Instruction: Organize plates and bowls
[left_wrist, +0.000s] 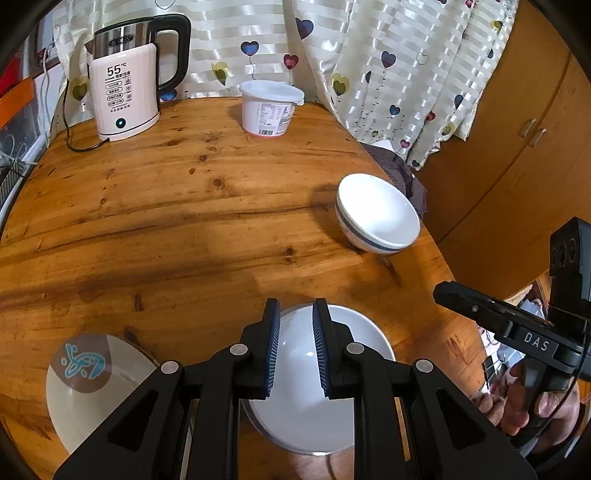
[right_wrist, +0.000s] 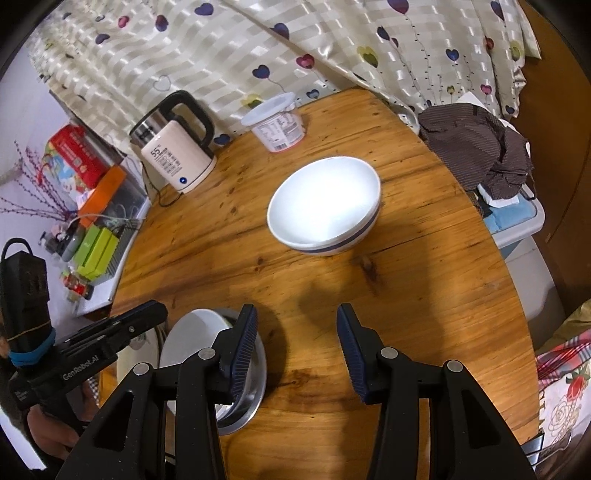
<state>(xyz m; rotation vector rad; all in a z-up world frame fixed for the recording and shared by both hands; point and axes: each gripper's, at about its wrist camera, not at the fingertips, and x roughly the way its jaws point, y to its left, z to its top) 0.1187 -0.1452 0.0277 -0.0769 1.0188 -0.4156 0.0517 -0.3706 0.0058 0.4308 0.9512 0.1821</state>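
Striped bowl (right_wrist: 324, 206) upright mid-counter (right_wrist: 424, 295), apart from plates. Glazed, rigid, likely slippery, breakable: pinch rim. Right hand-held gripper (right_wrist: 297, 347) spread, empty; left hand-held gripper (left_wrist: 294, 347) parted above white plate (left_wrist: 314, 406).
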